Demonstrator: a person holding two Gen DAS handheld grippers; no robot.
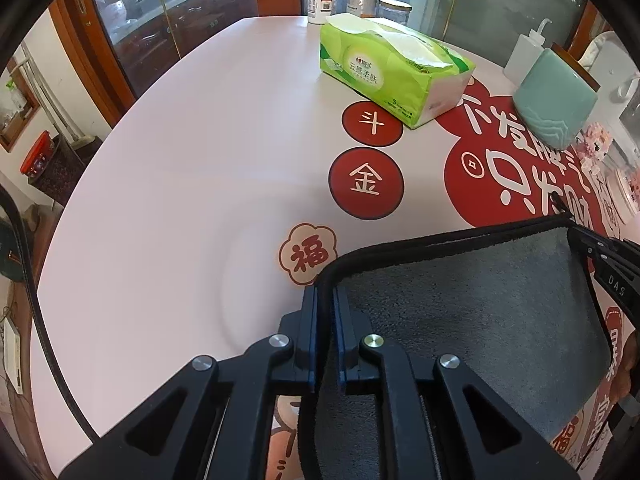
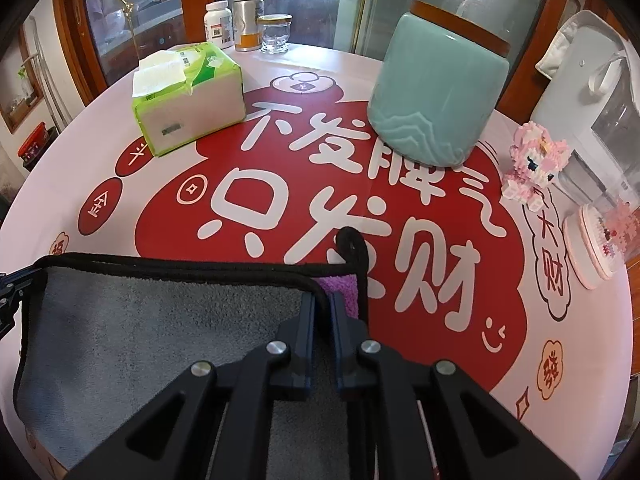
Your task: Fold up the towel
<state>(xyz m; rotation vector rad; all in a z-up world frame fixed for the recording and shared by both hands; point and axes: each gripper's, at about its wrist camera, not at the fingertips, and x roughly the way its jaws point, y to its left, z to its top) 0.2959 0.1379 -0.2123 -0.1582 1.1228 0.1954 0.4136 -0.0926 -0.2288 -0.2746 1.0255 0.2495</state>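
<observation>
A grey towel [image 1: 460, 300] with black trim is held between both grippers over the round table [image 1: 180, 160]. My left gripper [image 1: 327, 300] is shut on the towel's left corner, its black edge pinched between the blue pads. My right gripper [image 2: 324, 304] is shut on the towel's right corner [image 2: 160, 320]. A purple underside [image 2: 340, 284] and a black hanging loop [image 2: 352, 248] show beyond the right fingers. The right gripper also shows at the right edge of the left wrist view [image 1: 576, 236], and the left gripper at the left edge of the right wrist view [image 2: 12, 284].
A green tissue pack [image 1: 392, 68], a teal jar with a wooden lid [image 2: 436, 92], bottles and jars [image 2: 244, 24] at the far edge, a white kettle [image 2: 592, 92], a pink block figure [image 2: 532, 160] and a round pink box [image 2: 592, 240] stand on the table.
</observation>
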